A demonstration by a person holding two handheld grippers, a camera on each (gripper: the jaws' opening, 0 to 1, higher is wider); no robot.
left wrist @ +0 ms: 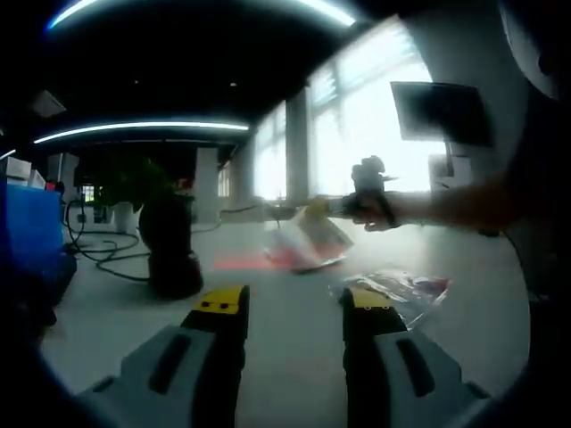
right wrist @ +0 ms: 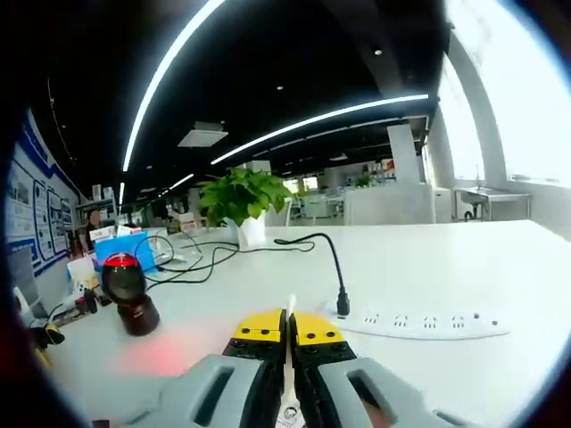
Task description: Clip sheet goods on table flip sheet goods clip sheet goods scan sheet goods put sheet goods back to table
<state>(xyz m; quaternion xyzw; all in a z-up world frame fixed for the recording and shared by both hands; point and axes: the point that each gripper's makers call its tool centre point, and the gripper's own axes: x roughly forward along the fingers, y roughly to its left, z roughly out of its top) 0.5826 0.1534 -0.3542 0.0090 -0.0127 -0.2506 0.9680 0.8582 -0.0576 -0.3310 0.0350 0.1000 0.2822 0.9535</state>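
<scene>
Glossy sheet goods [left wrist: 308, 239] edge-on, pinched in right gripper [right wrist: 289, 337] jaws.

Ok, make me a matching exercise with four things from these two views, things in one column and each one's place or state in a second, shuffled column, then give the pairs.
Things:
1. black dome-shaped barcode scanner
2. white power strip
3. green potted plant in a white pot
4. right gripper

Places or states:
A. lying flat on the white table, black cable plugged in
B. jaws shut on a thin sheet package
C. casting a red glow onto the table
D. standing at the table's far side

Pairs: 1-C, 2-A, 3-D, 4-B
</scene>
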